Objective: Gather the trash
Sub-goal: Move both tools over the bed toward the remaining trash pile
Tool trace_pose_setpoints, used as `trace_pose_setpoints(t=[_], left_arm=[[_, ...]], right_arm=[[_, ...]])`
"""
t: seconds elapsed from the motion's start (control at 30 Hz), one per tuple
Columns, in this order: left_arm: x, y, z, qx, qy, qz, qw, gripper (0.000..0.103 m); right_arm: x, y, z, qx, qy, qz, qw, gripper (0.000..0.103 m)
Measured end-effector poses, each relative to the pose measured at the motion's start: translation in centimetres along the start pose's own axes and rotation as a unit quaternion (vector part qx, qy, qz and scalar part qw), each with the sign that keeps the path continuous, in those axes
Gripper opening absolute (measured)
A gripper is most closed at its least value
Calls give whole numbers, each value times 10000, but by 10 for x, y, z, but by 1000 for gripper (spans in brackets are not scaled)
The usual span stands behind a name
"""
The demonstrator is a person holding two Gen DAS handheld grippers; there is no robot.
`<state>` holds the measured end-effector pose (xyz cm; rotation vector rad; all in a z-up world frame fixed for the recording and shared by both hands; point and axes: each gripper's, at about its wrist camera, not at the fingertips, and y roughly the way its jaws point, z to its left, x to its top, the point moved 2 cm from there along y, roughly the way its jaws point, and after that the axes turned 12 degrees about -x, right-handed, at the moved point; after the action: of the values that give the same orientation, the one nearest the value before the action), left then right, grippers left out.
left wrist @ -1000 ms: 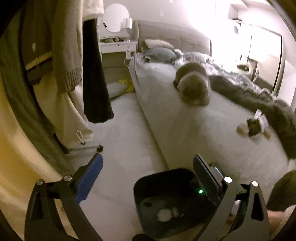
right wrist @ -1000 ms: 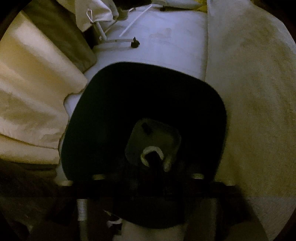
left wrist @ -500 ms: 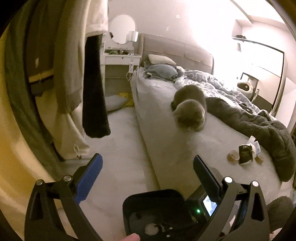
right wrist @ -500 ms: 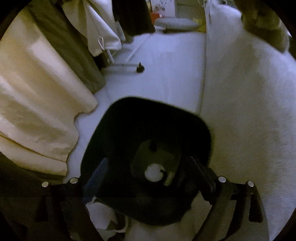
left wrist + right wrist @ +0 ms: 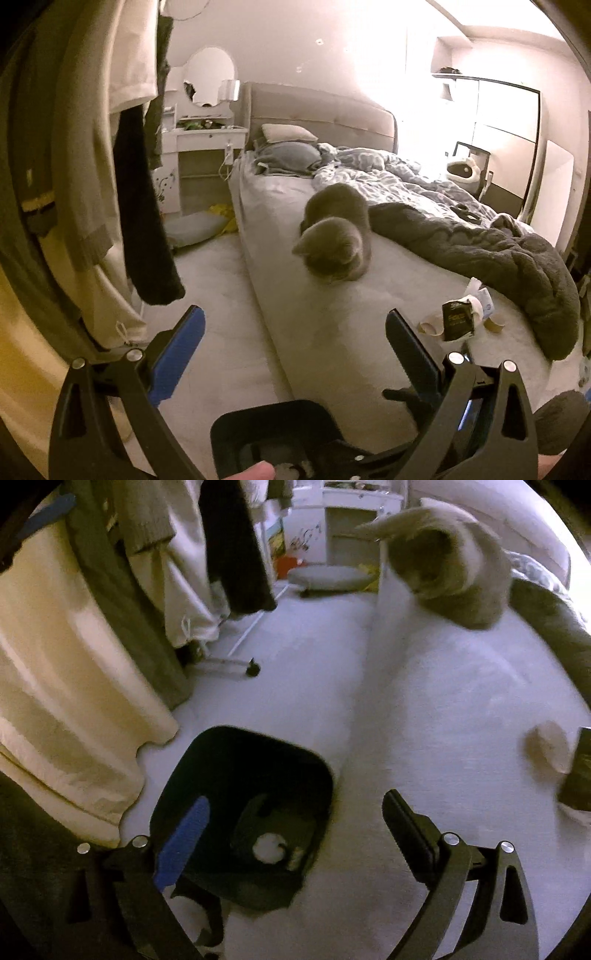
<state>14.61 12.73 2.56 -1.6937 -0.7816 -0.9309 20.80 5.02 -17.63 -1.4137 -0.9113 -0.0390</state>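
A black bin [image 5: 236, 764] stands on the floor against the bed's side, with a white wad [image 5: 269, 847] on its bottom. My right gripper [image 5: 295, 814] hangs above the bin's edge; its jaws are opening and nothing is between them. My left gripper [image 5: 295, 332] is open and empty, above the bin [image 5: 266, 411], pointing along the bed. On the bed lie a black packet [image 5: 458, 320], two paper cups [image 5: 429, 327], and a white wrapper [image 5: 482, 300]. The right wrist view shows a cup [image 5: 546, 746] and the packet [image 5: 580, 771] at its right edge.
A grey cat [image 5: 334, 236] sits on the mattress beyond the trash, next to a dark blanket [image 5: 491, 254]. Clothes [image 5: 147, 206] hang on a wheeled rack at the left. A curtain [image 5: 62, 686] falls beside the bin. A person's fingertip [image 5: 258, 470] shows at the bottom.
Both grippers have risen away from the bin, which now sits lower in both views. The right gripper's fingers have spread wide. The trash on the bed has come further into view.
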Motion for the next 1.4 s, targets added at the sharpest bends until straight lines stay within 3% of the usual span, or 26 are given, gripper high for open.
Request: trace_pose_setpoints(t=[0.2, 0.93, 1.4], left_arm=[[5, 20, -27, -288, 58, 40, 9996, 100], [-3, 97, -130, -1060, 392, 447, 9926, 100], [-31, 138, -187, -911, 1022, 746, 9878, 99]], right_arm=[[-7, -23, -34, -244, 112, -263, 9993, 98], [-54, -72, -171, -1008, 797, -526, 9903, 98], [-94, -72, -240, -1255, 948, -488, 9863, 98]])
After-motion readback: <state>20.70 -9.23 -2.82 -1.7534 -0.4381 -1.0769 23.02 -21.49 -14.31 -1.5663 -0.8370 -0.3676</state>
